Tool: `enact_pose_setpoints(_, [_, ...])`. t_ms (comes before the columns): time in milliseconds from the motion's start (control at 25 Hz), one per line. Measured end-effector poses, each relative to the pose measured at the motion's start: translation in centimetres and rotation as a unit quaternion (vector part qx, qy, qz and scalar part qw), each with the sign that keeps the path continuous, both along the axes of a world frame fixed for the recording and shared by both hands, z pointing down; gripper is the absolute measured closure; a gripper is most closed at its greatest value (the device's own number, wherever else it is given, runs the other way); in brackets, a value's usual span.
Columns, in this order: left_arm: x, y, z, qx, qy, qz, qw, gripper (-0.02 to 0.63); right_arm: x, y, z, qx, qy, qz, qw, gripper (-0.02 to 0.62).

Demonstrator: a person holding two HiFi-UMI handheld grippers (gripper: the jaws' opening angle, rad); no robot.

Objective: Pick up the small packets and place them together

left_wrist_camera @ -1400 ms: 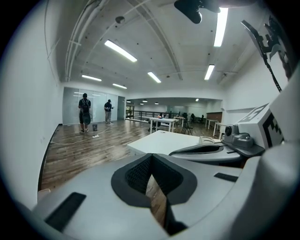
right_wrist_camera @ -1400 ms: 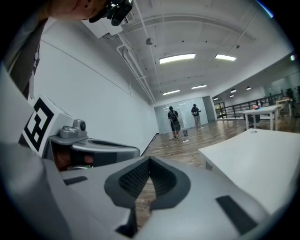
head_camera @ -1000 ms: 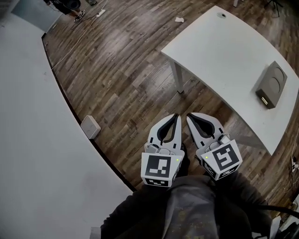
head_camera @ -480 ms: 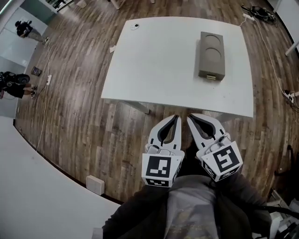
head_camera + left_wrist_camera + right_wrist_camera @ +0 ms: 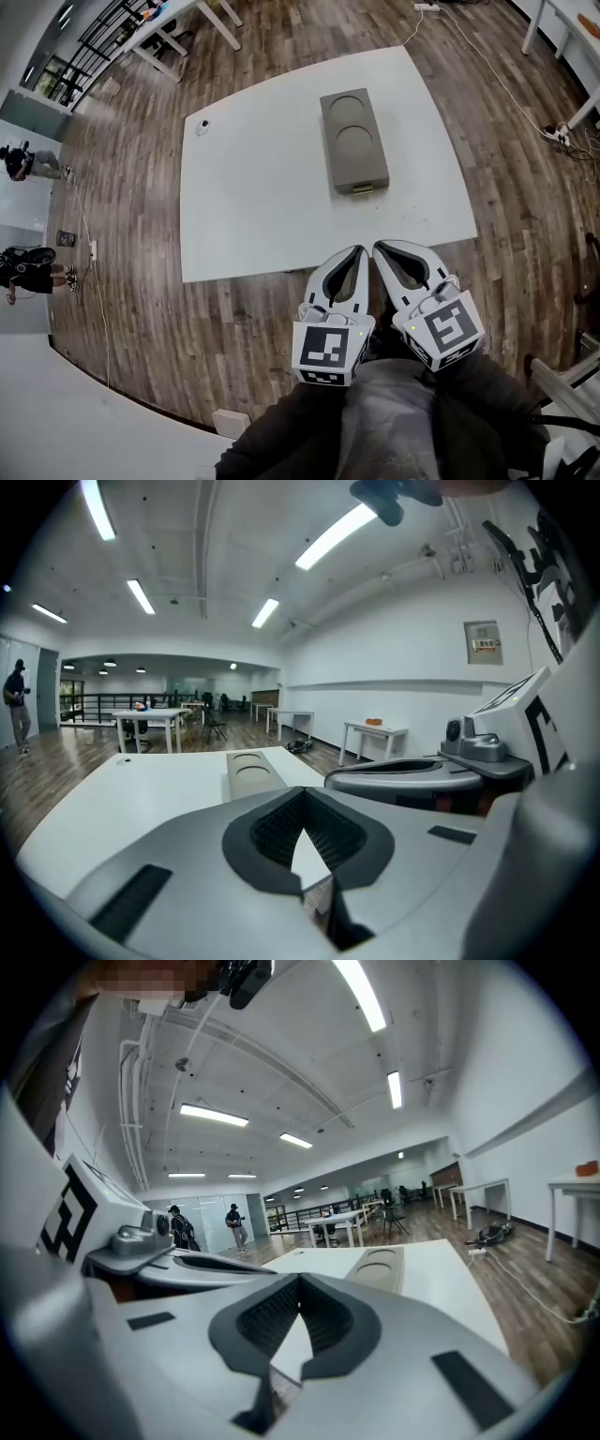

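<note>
I see no small packets in any view. A white table [image 5: 262,187] stands ahead of me, and on it lies a grey box [image 5: 353,139] with two round recesses. My left gripper [image 5: 360,251] and right gripper [image 5: 379,247] are held side by side close to my body, their tips just over the table's near edge. Both are shut with nothing in them. In the left gripper view the left gripper [image 5: 302,799] points at the grey box [image 5: 253,772]. In the right gripper view the right gripper [image 5: 300,1283] points past the box [image 5: 380,1265].
A small round object [image 5: 202,125] sits near the table's far left corner. Wood floor surrounds the table. Two people [image 5: 23,161] stand far left. Cables and a power strip [image 5: 562,131] lie at the right, more tables [image 5: 178,19] beyond, and a white block [image 5: 231,423] on the floor.
The head view has swung round: the table with the grey box went from the right edge to straight ahead. Both grippers stayed shut, side by side at my body.
</note>
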State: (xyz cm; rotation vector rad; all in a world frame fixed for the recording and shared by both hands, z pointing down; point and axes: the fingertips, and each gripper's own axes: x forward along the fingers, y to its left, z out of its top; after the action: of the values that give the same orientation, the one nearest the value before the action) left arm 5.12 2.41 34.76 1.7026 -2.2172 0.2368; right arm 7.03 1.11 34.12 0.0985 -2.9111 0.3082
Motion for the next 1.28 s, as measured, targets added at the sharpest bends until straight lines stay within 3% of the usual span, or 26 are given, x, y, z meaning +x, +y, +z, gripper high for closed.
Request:
enact_pose_setpoints(240, [-2.9, -4.3, 0.3, 0.000, -0.005, -0.002, 1.0000, 0.603, -2.6, -4.3, 0.9, -0.036, -0.008, 0.003, 0.999, 0.591])
enact_pose_setpoints(640, [-6.4, -6.6, -3.1, 0.024, -0.035, 0.002, 0.9991, 0.603, -5.9, -7.1, -2.6, -0.003, -0.037, 0.009, 0.999, 0.591])
enact_pose_setpoints(1280, [-11.6, -8.0, -5.0, 0.072, -0.026, 0.094, 0.9926, 0.603, -9.9, -8.3, -4.3, 0.041, -0.037, 0.121, 0.991, 0.591])
